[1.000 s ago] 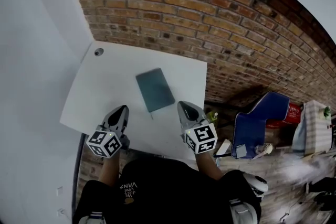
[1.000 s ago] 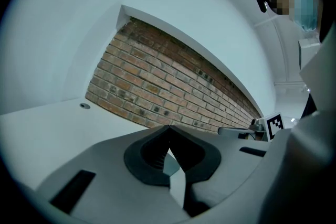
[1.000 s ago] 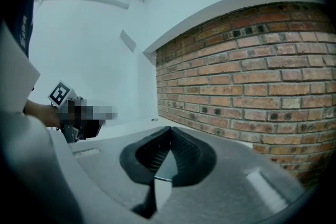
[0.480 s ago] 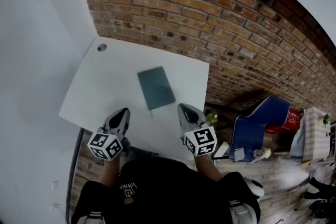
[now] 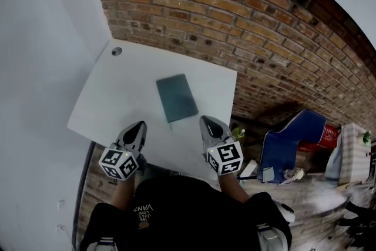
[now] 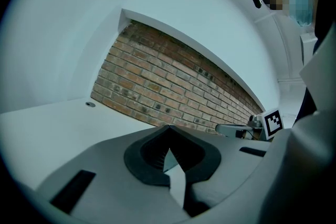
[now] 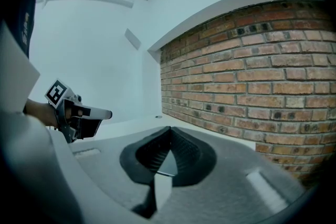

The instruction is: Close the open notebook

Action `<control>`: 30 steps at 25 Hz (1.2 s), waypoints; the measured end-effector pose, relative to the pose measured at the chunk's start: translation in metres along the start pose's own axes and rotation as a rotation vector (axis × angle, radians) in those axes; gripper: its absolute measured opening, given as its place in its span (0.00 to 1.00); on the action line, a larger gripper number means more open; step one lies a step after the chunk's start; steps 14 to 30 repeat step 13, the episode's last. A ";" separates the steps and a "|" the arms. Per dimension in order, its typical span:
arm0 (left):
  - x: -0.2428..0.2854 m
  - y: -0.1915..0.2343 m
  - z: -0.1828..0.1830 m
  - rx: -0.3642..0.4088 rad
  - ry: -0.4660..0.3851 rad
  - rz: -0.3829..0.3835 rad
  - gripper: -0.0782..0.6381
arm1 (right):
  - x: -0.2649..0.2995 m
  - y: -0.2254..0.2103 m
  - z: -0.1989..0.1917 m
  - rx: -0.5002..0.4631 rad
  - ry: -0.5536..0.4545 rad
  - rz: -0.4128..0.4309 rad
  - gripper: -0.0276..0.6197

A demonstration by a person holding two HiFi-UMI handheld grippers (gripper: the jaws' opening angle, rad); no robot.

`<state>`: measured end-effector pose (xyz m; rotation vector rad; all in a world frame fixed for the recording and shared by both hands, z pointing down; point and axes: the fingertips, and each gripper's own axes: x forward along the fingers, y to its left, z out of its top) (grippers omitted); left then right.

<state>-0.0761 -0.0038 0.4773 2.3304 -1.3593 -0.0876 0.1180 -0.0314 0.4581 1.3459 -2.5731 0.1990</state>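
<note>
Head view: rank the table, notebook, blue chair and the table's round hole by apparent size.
1. table, by far the largest.
2. blue chair, though it sits lower, farther from the camera.
3. notebook, clearly smaller than the chair here.
4. round hole, a tiny dot near the table's far corner.

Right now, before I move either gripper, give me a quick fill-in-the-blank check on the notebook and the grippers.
1. The notebook on the table is already ___, not open.
2. The left gripper and right gripper are both ___, holding nothing.
3. The wall behind the table is made of ___.
4. The notebook touches ___ gripper.

Missing words: closed; shut; brick; neither.
</note>
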 end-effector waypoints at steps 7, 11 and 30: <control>0.001 0.003 0.001 -0.001 -0.003 0.007 0.12 | 0.006 -0.001 -0.001 0.001 0.005 0.004 0.04; 0.004 0.003 0.002 -0.002 -0.002 0.008 0.12 | 0.007 -0.004 -0.001 0.002 0.008 0.004 0.04; 0.005 0.002 0.002 -0.003 -0.001 0.008 0.12 | 0.008 -0.005 0.000 0.003 0.009 0.002 0.04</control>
